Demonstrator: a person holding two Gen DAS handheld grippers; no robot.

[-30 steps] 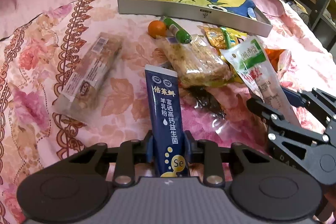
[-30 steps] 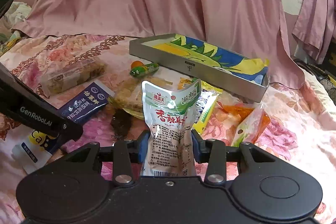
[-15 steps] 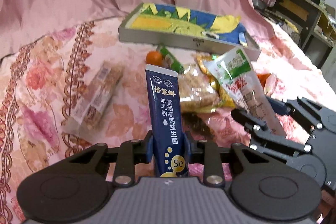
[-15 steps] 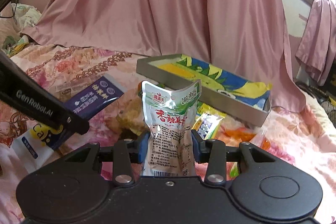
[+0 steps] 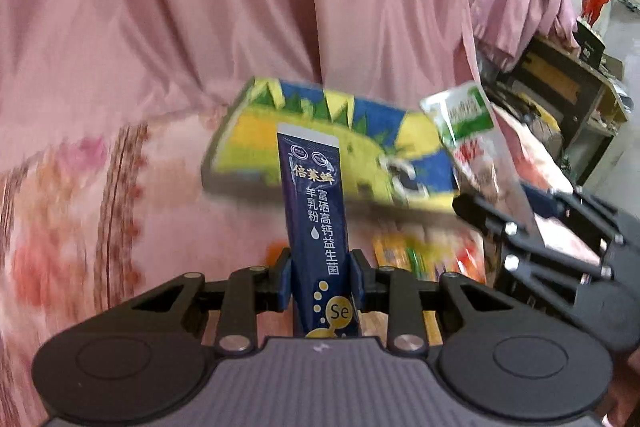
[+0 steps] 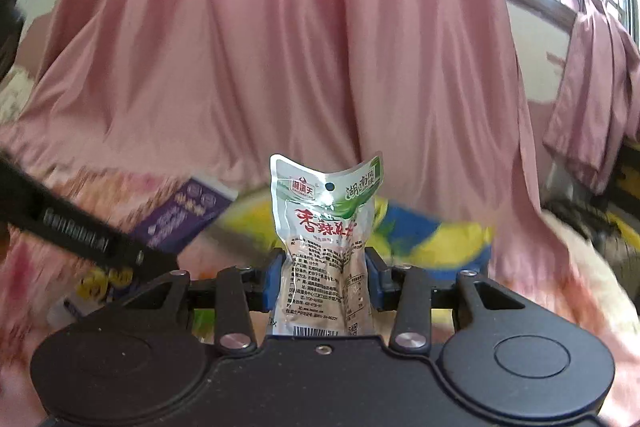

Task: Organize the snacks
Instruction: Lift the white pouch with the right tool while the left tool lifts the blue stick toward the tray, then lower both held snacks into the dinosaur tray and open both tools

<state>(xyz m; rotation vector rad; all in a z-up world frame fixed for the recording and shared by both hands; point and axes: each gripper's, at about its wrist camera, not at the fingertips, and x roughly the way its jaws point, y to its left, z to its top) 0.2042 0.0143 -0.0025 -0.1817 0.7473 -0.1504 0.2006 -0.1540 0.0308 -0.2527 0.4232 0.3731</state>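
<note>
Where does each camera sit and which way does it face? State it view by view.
Left wrist: on the left gripper, facing the pink curtain; fingers clamp a dark blue sachet; right gripper visible.
Right wrist: on the right gripper, facing the curtain; fingers clamp a silver-green pouch.
Shared: the colourful tray, both packets.

Two snack packets raised above a flowered bedspread, a picture-lined tray behind them.

A long navy sachet (image 5: 316, 223) with white Chinese lettering and yellow dots stands upright, its lower end pinched. A silver-and-green pouch (image 6: 326, 247) with red characters, its top edge curled, stands upright likewise. Behind both lies the grey tray (image 5: 320, 143), its yellow, blue and green lining blurred. More wrappers (image 5: 416, 255) lie blurred before it.
</note>
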